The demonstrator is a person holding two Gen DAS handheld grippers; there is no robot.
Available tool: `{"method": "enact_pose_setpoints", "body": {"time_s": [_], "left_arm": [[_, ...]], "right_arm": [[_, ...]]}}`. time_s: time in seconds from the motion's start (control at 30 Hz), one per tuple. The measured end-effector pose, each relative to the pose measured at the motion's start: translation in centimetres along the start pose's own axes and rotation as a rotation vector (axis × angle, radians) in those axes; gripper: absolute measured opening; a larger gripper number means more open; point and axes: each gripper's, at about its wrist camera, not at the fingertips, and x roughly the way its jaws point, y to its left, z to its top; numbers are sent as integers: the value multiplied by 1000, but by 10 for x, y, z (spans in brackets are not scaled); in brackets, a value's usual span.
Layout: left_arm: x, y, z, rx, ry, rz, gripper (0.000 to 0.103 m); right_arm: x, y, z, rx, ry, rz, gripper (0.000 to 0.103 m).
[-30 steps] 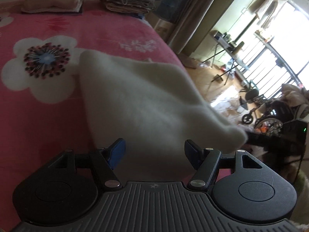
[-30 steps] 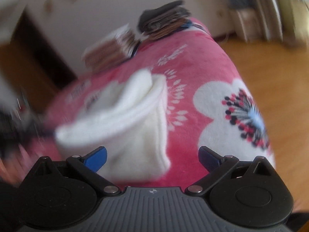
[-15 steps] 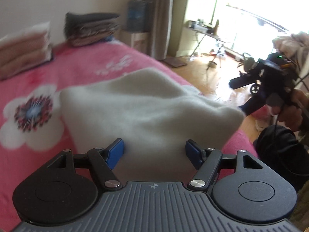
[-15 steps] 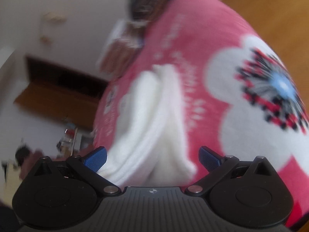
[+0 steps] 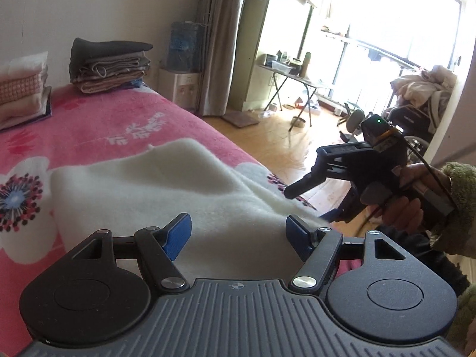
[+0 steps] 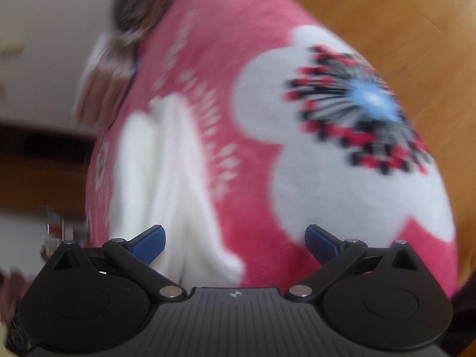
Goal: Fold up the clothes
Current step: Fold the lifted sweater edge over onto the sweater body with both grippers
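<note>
I see a bed covered by a pink blanket (image 5: 98,125) printed with big white flowers that have blue-and-red centres. At the blanket's far end, against a pale wall, sit two stacks of folded laundry: a dark-topped stack (image 5: 110,65) and, left of it, a pale checked stack (image 5: 22,89). Past the blanket's right edge there is a wooden floor (image 5: 276,145), a grey curtain (image 5: 220,38), a water dispenser (image 5: 183,68), a folding table (image 5: 294,74) and a bright window (image 5: 401,29).

The white garment (image 5: 154,190) lies on the blanket's near part, close to its right edge, folded into a thick soft slab. From my left camera its long axis runs across the blanket, from the folded left end beside a flower to a tapered right end that points toward the floor side. My right camera is motion-blurred; there the garment (image 6: 166,184) shows as a doubled strip running away from me up the blanket.

My left gripper (image 5: 236,235) stands wide open just above the garment's near edge, holding nothing. My right gripper (image 6: 235,242) is also spread wide, empty, its left finger over the garment's near end. In the left view, the right gripper (image 5: 309,199) is held by a hand (image 5: 407,202) in a green sleeve, at the garment's tapered end.
</note>
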Motion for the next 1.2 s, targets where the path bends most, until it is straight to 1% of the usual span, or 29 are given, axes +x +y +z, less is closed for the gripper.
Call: {"method": "enact_pose_setpoints", "body": {"time_s": [0.07, 0.1, 0.13, 0.17, 0.2, 0.27, 0.3, 0.33, 0.4, 0.47, 0.53, 0.6, 0.67, 0.77, 0.83, 0.9, 0.97, 1.0, 1.1, 1.13, 1.2], "left_arm": [[1, -1, -1, -9, 6, 0, 71], [1, -1, -1, -13, 11, 3, 71], [1, -2, -1, -8, 15, 7, 71], [1, -3, -1, -4, 19, 12, 71], [0, -4, -2, 6, 21, 17, 71], [-1, -6, -3, 21, 27, 26, 71], [-2, -7, -4, 26, 32, 28, 71], [-2, -7, -5, 31, 36, 31, 71], [-2, -8, -6, 36, 42, 34, 71], [-1, -9, -8, 39, 45, 35, 71], [2, -7, -9, 31, 50, 29, 72], [6, -5, -12, 24, 52, 19, 73], [9, -4, -15, 24, 50, 5, 73], [12, -1, -19, 15, 44, -18, 74], [11, 2, -20, 2, 38, -32, 74], [7, 6, -21, -17, 31, -47, 74], [-1, 11, -21, -46, 23, -61, 74], [-6, 14, -20, -60, 16, -59, 74], [-28, 29, -21, -120, -20, -41, 74], [-36, 37, -22, -153, -35, -25, 74], [-48, 59, -28, -254, -53, 12, 76]], "right_arm": [[-8, -8, 3, 43, -40, -55, 101], [-14, -2, 2, 12, -80, -143, 100], [-20, 6, 1, -29, -123, -224, 99], [-28, 21, -5, -114, -178, -275, 98], [-35, 36, -11, -194, -227, -306, 98], [-51, 63, -29, -314, -266, -190, 98], [-56, 74, -38, -348, -260, -116, 99], [-57, 83, -45, -370, -241, -51, 100], [-52, 95, -58, -380, -187, 38, 101], [-36, 98, -68, -369, -125, 72, 101], [-17, 94, -73, -346, -87, 56, 101], [0, 85, -68, -304, -65, 38, 100], [12, 78, -61, -263, -50, 63, 98], [17, 82, -53, -265, -56, 111, 94], [21, 90, -46, -288, -61, 111, 93], [25, 98, -40, -311, -66, 110, 88], [29, 105, -33, -334, -71, 110, 86], [31, 109, -29, -344, -74, 111, 83], [40, 113, -19, -356, -90, 110, 81], [44, 114, -15, -357, -96, 104, 81], [49, 113, -10, -348, -101, 103, 79]]}}
